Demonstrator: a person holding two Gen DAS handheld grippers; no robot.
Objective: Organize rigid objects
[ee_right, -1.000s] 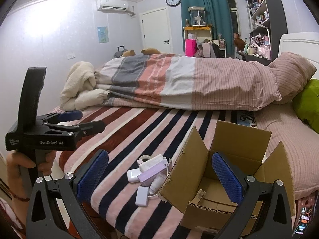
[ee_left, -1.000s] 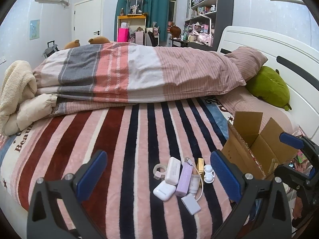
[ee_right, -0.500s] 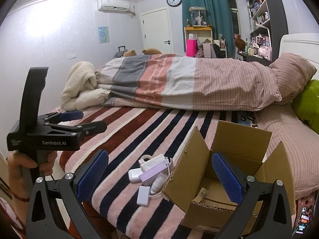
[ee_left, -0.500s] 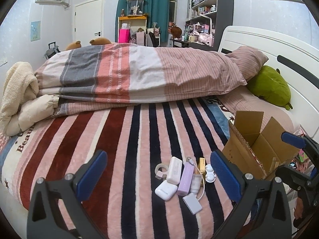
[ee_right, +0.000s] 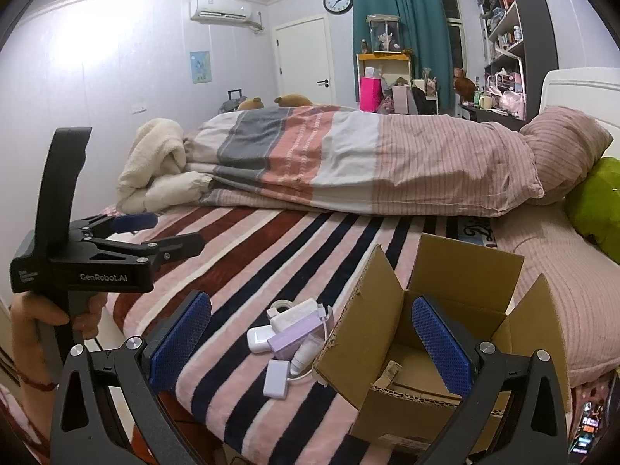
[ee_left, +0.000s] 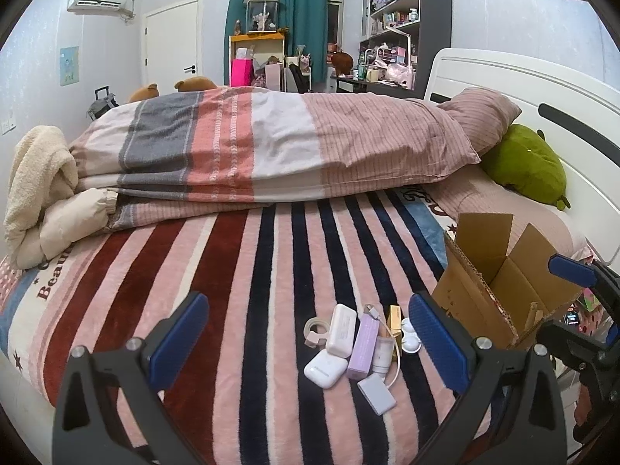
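Two grippers hover over the near edge of a striped bed [ee_left: 271,255], each with its blue-padded fingers spread wide and gripping nothing.

From the left wrist view, the left gripper [ee_left: 306,333] frames a cluster of small things lying on the bedspread between its fingers, closer to the right finger than the left. Going left to right across that cluster: a tape roll [ee_left: 314,328], a white oblong case [ee_left: 341,330] with a white earbud case [ee_left: 324,368] just in front of it, a lilac power bank [ee_left: 363,345] touching both, a small white bottle [ee_left: 381,353] with a white cable [ee_left: 392,372] looping round it, a grey-white flat adapter [ee_left: 376,393] nearest the camera, a yellow box [ee_left: 394,317], and a pair of white round pieces [ee_left: 409,339] right against the right finger. Beyond the right finger stands an open cardboard box [ee_left: 500,290], flaps up, with the right gripper [ee_left: 573,294] seen at its far side.

From the right wrist view, the left gripper [ee_right: 128,238] sits out past the left finger, held by a hand [ee_right: 50,314]. The cluster lies between the fingers, just left of the box [ee_right: 426,310], whose opening sits under the right finger [ee_right: 440,343].
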